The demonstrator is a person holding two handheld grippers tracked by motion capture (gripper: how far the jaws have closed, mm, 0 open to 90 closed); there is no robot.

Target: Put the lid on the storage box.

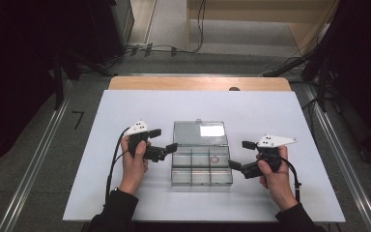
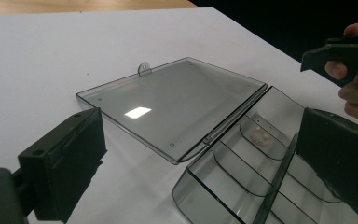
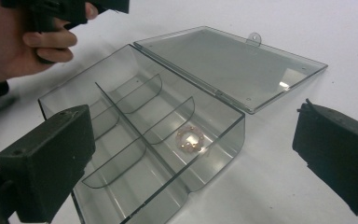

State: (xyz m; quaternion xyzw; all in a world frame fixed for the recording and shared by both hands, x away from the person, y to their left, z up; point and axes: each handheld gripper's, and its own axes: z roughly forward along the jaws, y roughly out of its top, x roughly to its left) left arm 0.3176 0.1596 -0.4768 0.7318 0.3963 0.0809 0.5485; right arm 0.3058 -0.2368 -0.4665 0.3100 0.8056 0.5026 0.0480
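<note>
A clear plastic compartment box (image 1: 201,176) lies open in the middle of the white tabletop, its lid (image 1: 199,133) folded flat behind it. A small ring of pale beads (image 1: 214,159) rests in the back right compartment, and is seen as the bead ring (image 3: 189,140) in the right gripper view. My left gripper (image 1: 163,140) is open at the box's left side, its jaws straddling the hinge corner (image 2: 205,142). On the other side, my right gripper (image 1: 241,154) is open too, jaws apart around the box's right end (image 3: 214,161). Neither holds anything.
The white board (image 1: 125,193) covers a wooden table (image 1: 198,83) whose far edge shows. Cables (image 1: 164,48) run across the floor beyond. Metal rails (image 1: 34,169) flank the table. The box's other compartments (image 3: 121,140) look empty.
</note>
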